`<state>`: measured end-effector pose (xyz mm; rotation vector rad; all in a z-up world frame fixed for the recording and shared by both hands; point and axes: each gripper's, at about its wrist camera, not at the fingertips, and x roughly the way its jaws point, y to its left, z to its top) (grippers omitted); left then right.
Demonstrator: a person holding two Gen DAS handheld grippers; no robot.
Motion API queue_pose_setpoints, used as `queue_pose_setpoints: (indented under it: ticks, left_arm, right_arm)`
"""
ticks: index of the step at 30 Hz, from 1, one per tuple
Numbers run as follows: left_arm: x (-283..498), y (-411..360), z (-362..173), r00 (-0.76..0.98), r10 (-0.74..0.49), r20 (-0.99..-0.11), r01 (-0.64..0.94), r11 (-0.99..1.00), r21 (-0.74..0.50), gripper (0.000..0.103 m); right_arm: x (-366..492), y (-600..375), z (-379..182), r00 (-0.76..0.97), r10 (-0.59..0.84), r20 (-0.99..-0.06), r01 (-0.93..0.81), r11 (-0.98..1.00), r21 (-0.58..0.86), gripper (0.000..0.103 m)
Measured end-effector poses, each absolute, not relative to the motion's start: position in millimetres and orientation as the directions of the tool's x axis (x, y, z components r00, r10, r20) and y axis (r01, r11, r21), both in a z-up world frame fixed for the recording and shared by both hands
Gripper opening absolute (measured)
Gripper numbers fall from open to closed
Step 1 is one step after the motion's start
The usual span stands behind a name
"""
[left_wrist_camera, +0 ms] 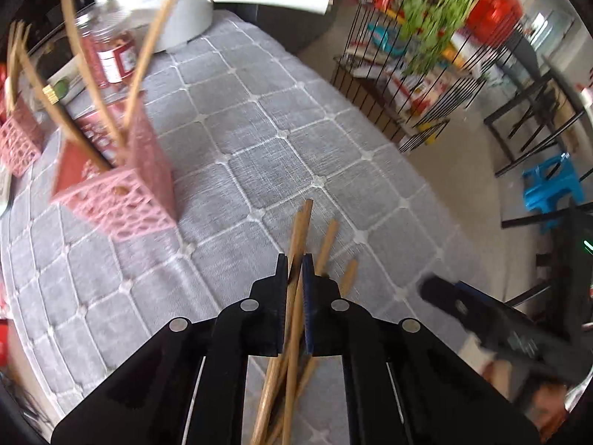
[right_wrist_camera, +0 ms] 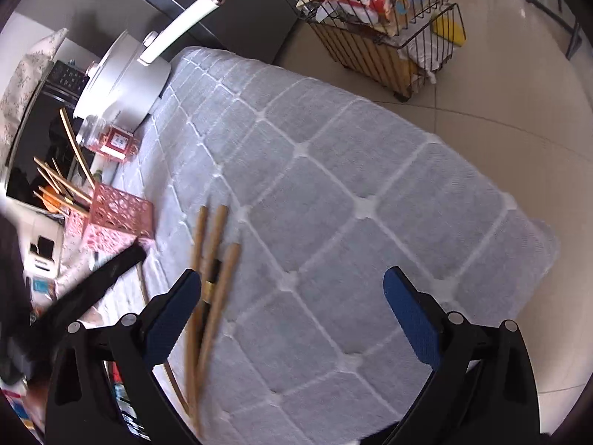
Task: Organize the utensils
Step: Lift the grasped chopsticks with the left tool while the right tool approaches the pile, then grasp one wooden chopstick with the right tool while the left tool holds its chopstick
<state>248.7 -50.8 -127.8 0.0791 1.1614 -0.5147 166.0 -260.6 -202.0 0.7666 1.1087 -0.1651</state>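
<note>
My left gripper (left_wrist_camera: 295, 261) is shut on a loose bundle of wooden chopsticks (left_wrist_camera: 302, 222), which poke out past its tips above the grey quilted cloth (left_wrist_camera: 259, 141). To the left, a pink lattice basket (left_wrist_camera: 122, 204) holds several chopsticks standing at angles. In the right wrist view my right gripper (right_wrist_camera: 292, 278) is wide open over the cloth, nothing between its pads. The blurred chopsticks (right_wrist_camera: 213, 259) run just beside its left finger (right_wrist_camera: 174, 311). The pink basket (right_wrist_camera: 118, 218) sits further left, with the left gripper's dark body (right_wrist_camera: 103, 282) in front of it.
A second pink basket (left_wrist_camera: 18, 141) stands at the far left. A white pot (left_wrist_camera: 159, 3) with a long handle and a red-labelled glass jar (left_wrist_camera: 107, 48) sit at the back of the table. A wire rack (right_wrist_camera: 389, 37) of packages and a blue stool (left_wrist_camera: 552, 185) are on the floor beyond the table's edge.
</note>
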Motion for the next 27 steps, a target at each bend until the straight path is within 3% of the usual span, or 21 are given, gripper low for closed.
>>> queue_pose_setpoints:
  ticks: [3, 5, 10, 12, 14, 16, 20, 27]
  left_arm:
    - [233.5, -24.3, -113.0, 0.339, -0.393, -0.855, 0.403, 0.882, -0.245, 0.007]
    - [224.5, -6.1, -105.3, 0.358, -0.419, -0.834, 0.39, 0.879, -0.275, 0.007]
    - [210.8, 15.7, -77.7, 0.413, -0.454, -0.789, 0.407, 0.868, -0.286, 0.006]
    - [205.5, 22.6, -70.4, 0.434, -0.458, -0.776, 0.414, 0.866, -0.28, 0.006]
    - [203.0, 29.7, -68.6, 0.444, -0.464, -0.766, 0.416, 0.864, -0.282, 0.006]
    - [201.0, 38.2, -66.5, 0.451, -0.471, -0.759, 0.416, 0.863, -0.288, 0.006]
    - [197.9, 53.0, -62.9, 0.462, -0.484, -0.743, 0.411, 0.859, -0.305, 0.006]
    - [202.2, 59.2, -74.5, 0.444, -0.458, -0.77, 0.389, 0.873, -0.295, 0.006]
  right_arm:
    - [179.5, -250.0, -202.3, 0.452, 0.265, -0.852, 0.479, 0.734, 0.482, 0.092]
    - [190.9, -239.5, -204.8, 0.428, 0.285, -0.858, 0.481, 0.732, 0.483, 0.073]
    - [212.9, -211.1, -217.4, 0.358, 0.336, -0.871, 0.508, 0.713, 0.483, 0.053]
    - [218.6, -200.4, -220.7, 0.333, 0.312, -0.89, 0.518, 0.728, 0.449, 0.046]
    - [223.1, -191.0, -226.0, 0.301, 0.297, -0.906, 0.525, 0.742, 0.417, 0.032]
    - [223.8, -185.5, -225.7, 0.295, 0.242, -0.925, 0.528, 0.765, 0.368, 0.024]
    - [221.9, -184.6, -227.4, 0.305, 0.223, -0.926, 0.539, 0.761, 0.361, 0.014]
    - [228.1, -184.3, -229.4, 0.299, 0.213, -0.93, 0.537, 0.768, 0.348, 0.013]
